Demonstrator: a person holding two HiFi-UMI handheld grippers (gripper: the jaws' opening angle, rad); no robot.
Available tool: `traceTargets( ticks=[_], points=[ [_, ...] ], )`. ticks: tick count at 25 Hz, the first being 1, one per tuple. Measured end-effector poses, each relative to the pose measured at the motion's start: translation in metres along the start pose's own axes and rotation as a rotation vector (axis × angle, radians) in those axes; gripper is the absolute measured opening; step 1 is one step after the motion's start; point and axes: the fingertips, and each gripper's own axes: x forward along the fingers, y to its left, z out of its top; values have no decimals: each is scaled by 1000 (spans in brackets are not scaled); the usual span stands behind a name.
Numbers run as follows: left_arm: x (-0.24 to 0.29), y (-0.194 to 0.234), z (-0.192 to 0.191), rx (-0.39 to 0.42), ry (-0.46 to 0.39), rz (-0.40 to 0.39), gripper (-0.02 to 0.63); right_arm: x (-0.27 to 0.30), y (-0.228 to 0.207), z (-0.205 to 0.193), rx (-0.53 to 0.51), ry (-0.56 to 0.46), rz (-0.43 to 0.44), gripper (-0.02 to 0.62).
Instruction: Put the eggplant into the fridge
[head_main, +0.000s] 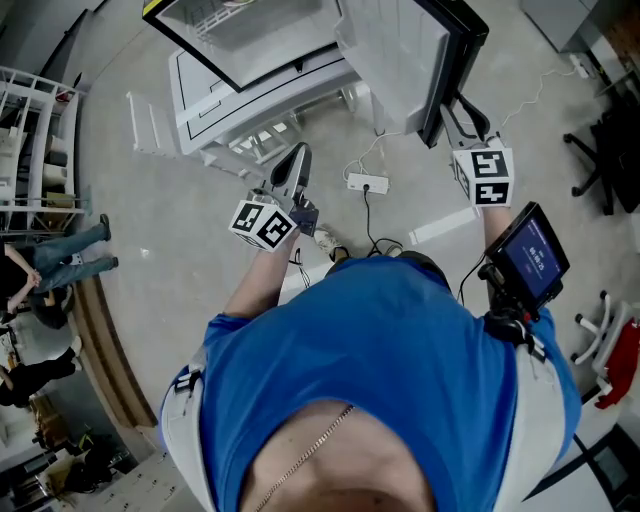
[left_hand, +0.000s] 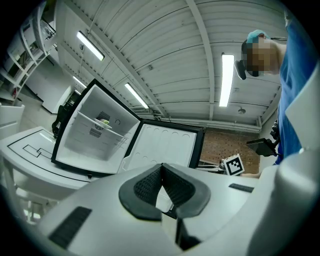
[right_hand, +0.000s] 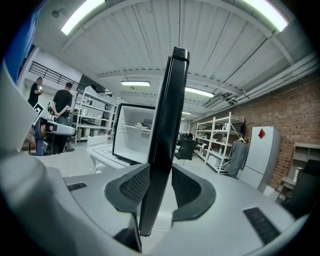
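— Eggplant, where is it?
— Can't tell. Maybe it's that tiny thing (left_hand: 104, 121) on the fridge (left_hand: 95, 142) shelf. The left hand-held gripper (left_hand: 162, 186) is shut and empty. The right hand-held gripper (right_hand: 161, 184) is wide open around the door (right_hand: 167, 125) edge.
— So?
— Swing it slowly, no slamming

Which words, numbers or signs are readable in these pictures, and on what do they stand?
No word or number can be read.
Small screen: blue display, print too small to read.
Marker cubes: square patterns only, no letters.
Red diamond sign on the white cabinet: blurred, unreadable.
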Motion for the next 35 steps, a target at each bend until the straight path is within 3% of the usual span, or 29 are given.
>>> traceTargets(
  ticks=[14,28,35],
  points=[
    [-11,4,7,6,-21,26,8,-6,62,18,-38,-11,109,136],
    [-25,60,24,-10,-44,75,8,20,153,43,-63,-20,234,158],
    [-29,72,47,-10,-55,77,8,20,193,74,-136,-46,301,158]
  ],
)
